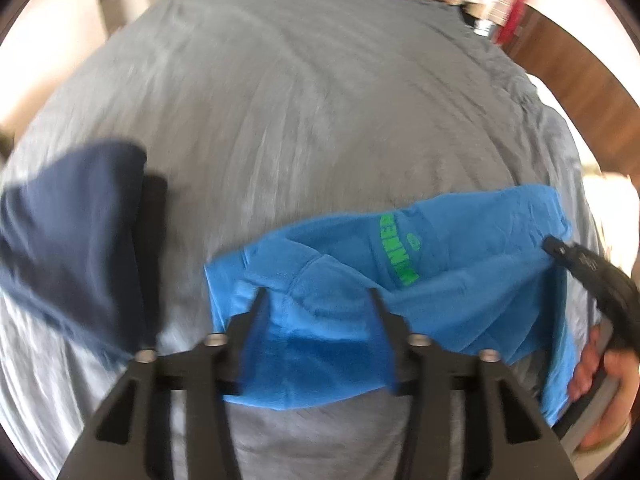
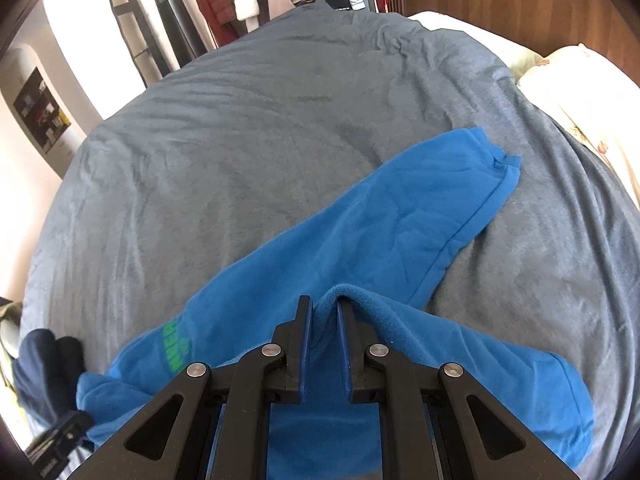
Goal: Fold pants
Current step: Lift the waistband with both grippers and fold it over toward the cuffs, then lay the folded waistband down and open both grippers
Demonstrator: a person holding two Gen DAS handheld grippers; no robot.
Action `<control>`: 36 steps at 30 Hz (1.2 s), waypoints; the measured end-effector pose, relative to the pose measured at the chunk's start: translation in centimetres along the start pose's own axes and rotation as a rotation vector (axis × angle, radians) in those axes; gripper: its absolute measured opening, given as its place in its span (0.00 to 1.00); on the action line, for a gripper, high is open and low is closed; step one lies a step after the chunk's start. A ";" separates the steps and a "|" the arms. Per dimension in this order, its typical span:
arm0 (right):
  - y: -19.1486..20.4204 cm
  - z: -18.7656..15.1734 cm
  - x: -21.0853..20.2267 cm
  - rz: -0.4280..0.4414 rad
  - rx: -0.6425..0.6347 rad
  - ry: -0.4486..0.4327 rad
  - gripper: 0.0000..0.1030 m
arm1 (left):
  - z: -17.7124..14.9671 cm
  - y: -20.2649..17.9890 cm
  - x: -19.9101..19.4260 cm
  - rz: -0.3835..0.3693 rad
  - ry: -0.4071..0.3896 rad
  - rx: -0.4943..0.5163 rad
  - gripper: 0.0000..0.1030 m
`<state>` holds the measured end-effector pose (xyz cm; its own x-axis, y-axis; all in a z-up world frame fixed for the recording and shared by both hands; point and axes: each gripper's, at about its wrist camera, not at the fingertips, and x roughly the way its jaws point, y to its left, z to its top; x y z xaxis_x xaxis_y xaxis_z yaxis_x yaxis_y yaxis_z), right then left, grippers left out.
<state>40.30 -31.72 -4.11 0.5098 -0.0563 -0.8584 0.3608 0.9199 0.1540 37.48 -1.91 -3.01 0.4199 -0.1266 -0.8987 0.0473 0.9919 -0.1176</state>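
Our wide grey blanket-covered bed (image 2: 240, 152) carries the bright blue fleece pants with green lettering (image 2: 400, 216), one leg stretched away rightward. Our right tool (image 2: 324, 308) pinches a raised fold of them; our left tool (image 1: 316, 296), spread, straddles their near edge. A dark navy folded garment (image 1: 76, 232) lies leftward, apart.

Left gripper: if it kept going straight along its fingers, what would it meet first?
Most likely the blue pants, which already lie between the open left gripper fingers; the grey bedcover lies beneath.
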 end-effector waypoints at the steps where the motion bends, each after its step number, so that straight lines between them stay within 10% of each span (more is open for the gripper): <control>1: 0.0 0.1 0.4 -0.005 0.000 0.000 0.12 | 0.1 0.1 -0.2 -0.004 -0.015 0.026 0.53; 12: 2.3 1.6 3.5 -0.074 -0.070 -0.022 0.12 | 2.2 1.1 3.3 -0.040 -0.012 0.440 0.57; 22: 3.5 1.9 6.1 -0.131 -0.093 -0.003 0.12 | 5.7 2.7 9.5 -0.229 0.153 0.345 0.51; 30: 2.9 2.2 7.4 -0.139 -0.074 0.010 0.12 | 7.2 2.6 10.4 -0.210 0.067 0.303 0.45; 36: 2.8 2.5 8.5 -0.162 -0.044 0.014 0.12 | 8.0 3.0 13.1 -0.170 0.077 0.237 0.61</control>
<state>47.59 -30.61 -9.72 0.4362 -0.2002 -0.8773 0.4029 0.9152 -0.0086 50.37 -0.56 -11.76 0.3179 -0.2821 -0.9052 0.3252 0.9292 -0.1755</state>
